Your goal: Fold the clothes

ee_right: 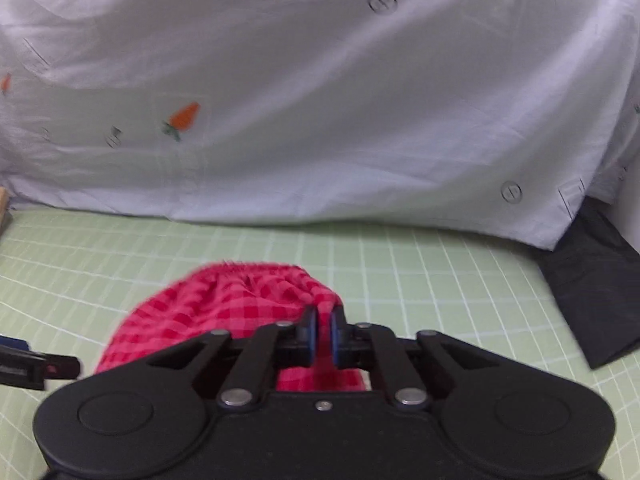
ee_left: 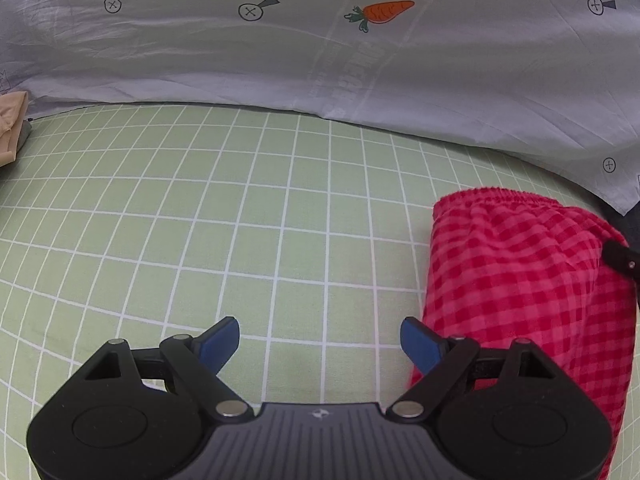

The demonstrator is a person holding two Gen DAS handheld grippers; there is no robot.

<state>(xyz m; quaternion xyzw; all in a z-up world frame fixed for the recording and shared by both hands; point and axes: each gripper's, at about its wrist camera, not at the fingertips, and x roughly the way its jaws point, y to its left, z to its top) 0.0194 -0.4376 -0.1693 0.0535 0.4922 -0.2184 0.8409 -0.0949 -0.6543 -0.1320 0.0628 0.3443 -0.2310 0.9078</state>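
Observation:
A red and pink checked garment lies on the green grid sheet, at the right of the left wrist view. My left gripper is open and empty, just left of the garment, with its right fingertip at the cloth's edge. In the right wrist view my right gripper is shut on the checked garment, pinching a bunched fold near its gathered waistband. Part of the right gripper shows at the right edge of the left wrist view. The left gripper shows at the left edge of the right wrist view.
A white sheet with carrot prints hangs along the back, also in the right wrist view. A dark cloth lies at the right. A beige cloth lies at the far left.

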